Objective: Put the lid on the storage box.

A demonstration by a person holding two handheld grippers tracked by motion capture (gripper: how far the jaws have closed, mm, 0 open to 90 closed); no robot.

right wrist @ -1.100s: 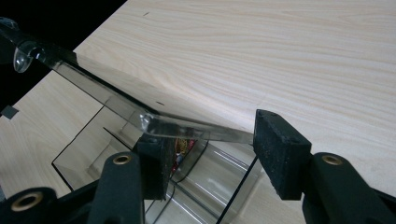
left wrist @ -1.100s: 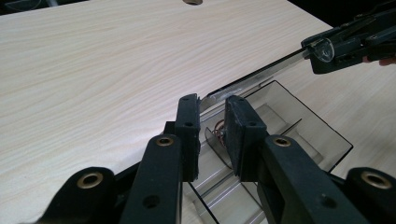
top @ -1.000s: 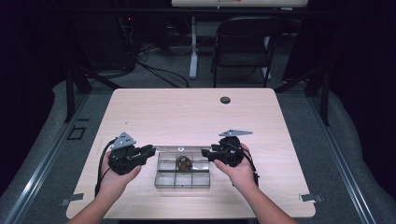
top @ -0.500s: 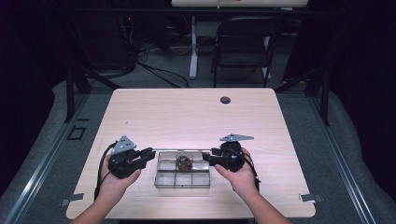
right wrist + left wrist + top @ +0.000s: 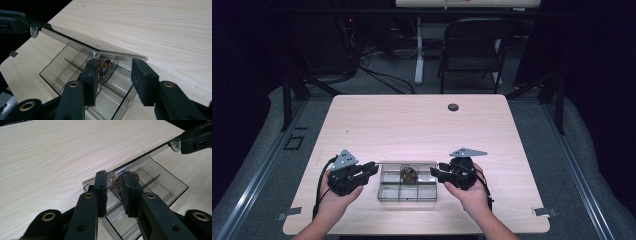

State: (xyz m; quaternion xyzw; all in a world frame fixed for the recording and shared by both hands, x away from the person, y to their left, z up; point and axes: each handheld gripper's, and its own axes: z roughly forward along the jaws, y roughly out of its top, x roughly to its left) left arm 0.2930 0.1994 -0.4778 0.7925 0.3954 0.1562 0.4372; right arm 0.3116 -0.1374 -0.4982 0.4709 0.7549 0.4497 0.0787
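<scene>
The clear compartment box (image 5: 407, 181) is sitting in the lower middle of the high view, near the front edge of the pale wooden bench (image 5: 412, 125), with a small coil of copper-coloured wire (image 5: 408, 174) lying in its upper middle compartment. The left tongs (image 5: 371, 169) are reaching in from the lower left, held by a hand (image 5: 334, 197), tips just beside the box's left end. The right tongs (image 5: 435, 172) are coming in from the lower right in the other hand (image 5: 469, 192), tips at the box's right end. A small dark round object (image 5: 453, 107) is lying well apart in the upper part of the bench, and a folding chair (image 5: 472, 45) is standing behind it.

In the left gripper view, the left tongs (image 5: 113, 185) are standing narrowly apart in the lower centre, the left jaw touching the edge of the raised clear lid (image 5: 140, 160); whether they are pinching it, I cannot tell. The wire coil (image 5: 122, 176) is showing between and beyond the jaws. The other tongs (image 5: 195, 141) are at the lid's far corner in the upper right.

In the right gripper view, the right tongs (image 5: 113, 75) are gaping fairly wide in the lower centre, just under the tilted lid (image 5: 85, 48), holding nothing. The left tongs (image 5: 15, 22) are meeting the lid's far end at the upper left. The open box (image 5: 65, 72) is lying beneath.
</scene>
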